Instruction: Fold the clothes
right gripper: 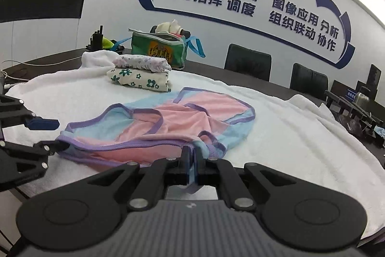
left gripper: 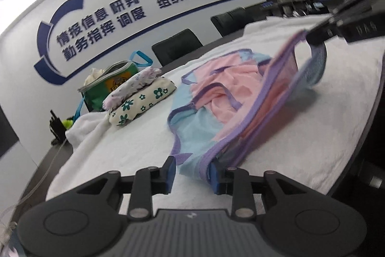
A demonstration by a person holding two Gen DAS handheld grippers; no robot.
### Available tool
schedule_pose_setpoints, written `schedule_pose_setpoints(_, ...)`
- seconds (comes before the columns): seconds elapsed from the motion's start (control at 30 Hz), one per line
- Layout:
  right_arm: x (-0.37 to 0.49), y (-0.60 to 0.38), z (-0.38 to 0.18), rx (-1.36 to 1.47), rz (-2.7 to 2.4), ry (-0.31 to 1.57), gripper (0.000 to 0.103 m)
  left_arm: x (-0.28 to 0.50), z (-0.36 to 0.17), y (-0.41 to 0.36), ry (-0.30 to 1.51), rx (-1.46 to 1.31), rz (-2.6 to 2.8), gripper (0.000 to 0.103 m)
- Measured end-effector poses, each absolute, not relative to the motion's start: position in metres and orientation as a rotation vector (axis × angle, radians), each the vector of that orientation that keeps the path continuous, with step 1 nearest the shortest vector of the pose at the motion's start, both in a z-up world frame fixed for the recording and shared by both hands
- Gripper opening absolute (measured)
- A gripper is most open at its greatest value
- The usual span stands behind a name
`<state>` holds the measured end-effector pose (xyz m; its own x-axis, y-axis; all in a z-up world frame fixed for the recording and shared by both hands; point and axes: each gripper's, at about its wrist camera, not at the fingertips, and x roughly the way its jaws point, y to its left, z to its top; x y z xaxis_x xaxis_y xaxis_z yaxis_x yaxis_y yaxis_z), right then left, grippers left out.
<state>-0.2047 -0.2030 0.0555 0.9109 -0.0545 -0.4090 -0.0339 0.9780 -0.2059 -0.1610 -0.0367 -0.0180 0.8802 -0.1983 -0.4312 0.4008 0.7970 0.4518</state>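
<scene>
Garment (right gripper: pixel 168 127): pink and pale blue piece with purple trim, lying rumpled on the white towel (right gripper: pixel 276 136) that is covering the worktop; its near hem is running between the two grippers, and one end is lifting off the towel.
Right gripper (right gripper: pixel 190 165): jaws pressing together on a purple-edged corner of the garment; a blue strip of cloth is hanging down between the fingers. In the left wrist view this gripper (left gripper: pixel 310 36) is sitting upper right, holding that corner above the towel, with the fabric sloping down from it.
Left gripper (left gripper: pixel 193 172): jaws standing partly apart, with no firm grip showing; the purple hem is lying between them, close against the blue pad (left gripper: pixel 215 172) on the right side, while the other pad is sitting clear of the cloth.
Folded pile (right gripper: pixel 140 75): two folded pieces stacking beyond the garment, a lilac print on top of a cream one with green flowers.
Bag (right gripper: pixel 157 48): green, unzipped, with blue straps, standing just behind the pile and holding pale cloth.
Chairs (right gripper: pixel 249 62): dark, lining the far edge of the worktop.
Wall (right gripper: pixel 240 40): white, carrying blue lettering and arrows.
</scene>
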Motion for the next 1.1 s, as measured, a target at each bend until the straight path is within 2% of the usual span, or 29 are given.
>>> schedule_pose_setpoints(0.33, -0.200, -0.198, 0.050, -0.231, -0.001, 0.450, 0.002, -0.158, -0.016, -0.022, 0.365, 0.534, -0.256, 0.031)
schedule_pose_setpoints(0.6, -0.200, -0.195, 0.042, -0.260, 0.004, 0.473, 0.002, -0.161, -0.019, -0.036, 0.338, 0.629, -0.284, 0.031)
schedule_pose_setpoints(0.67, -0.200, -0.193, 0.038, -0.285, 0.009, 0.490, 0.003, -0.160, -0.018, -0.041, 0.330, 0.626, -0.292, 0.038)
schedule_pose_setpoints(0.7, -0.201, -0.191, 0.035, -0.315, 0.009, 0.499, 0.003, -0.161, -0.019, -0.043, 0.326, 0.628, -0.296, 0.045)
schedule_pose_setpoints(0.77, -0.202, -0.185, 0.027, -0.380, 0.005, 0.516, 0.004, -0.160, -0.022, -0.047, 0.339, 0.620, -0.309, 0.038)
schedule_pose_setpoints(0.8, -0.203, -0.182, 0.023, -0.414, 0.000, 0.525, 0.004, -0.159, -0.023, -0.048, 0.355, 0.610, -0.316, 0.013)
schedule_pose_setpoints(0.83, -0.202, -0.180, 0.019, -0.440, -0.010, 0.533, 0.004, -0.155, -0.022, -0.048, 0.378, 0.583, -0.312, 0.002)
schedule_pose_setpoints(0.97, -0.200, -0.172, 0.001, -0.550, -0.048, 0.571, 0.006, -0.144, -0.017, -0.042, 0.421, 0.505, -0.286, 0.001)
schedule_pose_setpoints(1.1, -0.193, -0.177, 0.000, -0.505, -0.036, 0.607, 0.009, -0.136, -0.002, -0.034, 0.425, 0.430, -0.280, 0.001)
